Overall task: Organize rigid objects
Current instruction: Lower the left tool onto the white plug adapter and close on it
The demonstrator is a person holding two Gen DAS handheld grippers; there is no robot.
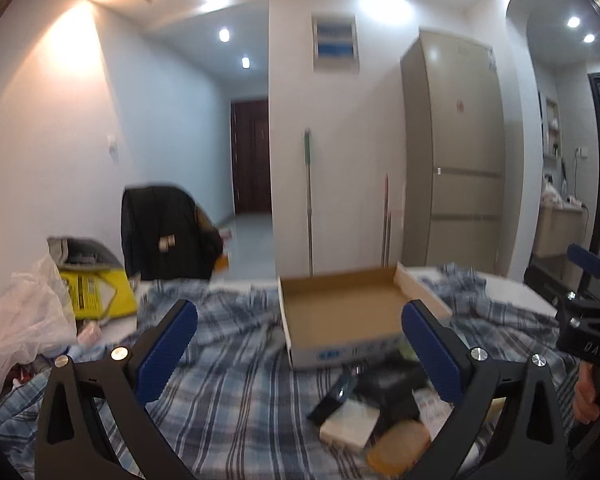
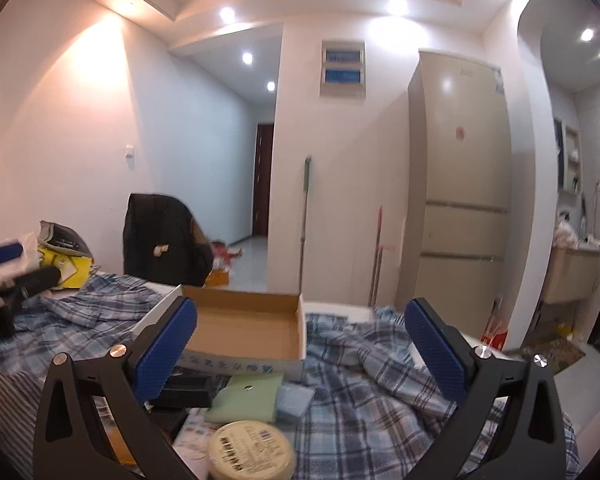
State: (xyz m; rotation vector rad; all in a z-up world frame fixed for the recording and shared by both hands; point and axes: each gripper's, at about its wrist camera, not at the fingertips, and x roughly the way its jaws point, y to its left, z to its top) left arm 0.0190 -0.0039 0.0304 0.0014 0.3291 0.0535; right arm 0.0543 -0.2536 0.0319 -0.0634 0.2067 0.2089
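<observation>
An open, empty cardboard box (image 1: 342, 316) (image 2: 246, 326) sits on a blue plaid cloth (image 1: 236, 392) (image 2: 372, 400). In front of it lies a pile of small things: a white block (image 1: 350, 426), an orange block (image 1: 400, 446) and a black object (image 1: 392, 384) in the left wrist view; a green flat case (image 2: 246, 396), a round cream tin (image 2: 250, 450) and a black box (image 2: 186, 390) in the right wrist view. My left gripper (image 1: 300, 354) is open and empty above the cloth, left of the pile. My right gripper (image 2: 302, 354) is open and empty above the pile.
A yellow package (image 1: 94, 290) and a white plastic bag (image 1: 24, 320) lie at the left. A chair with a black jacket (image 1: 164, 232) stands behind the table. A beige fridge (image 1: 456, 152) and a mop (image 1: 309, 200) stand against the far wall.
</observation>
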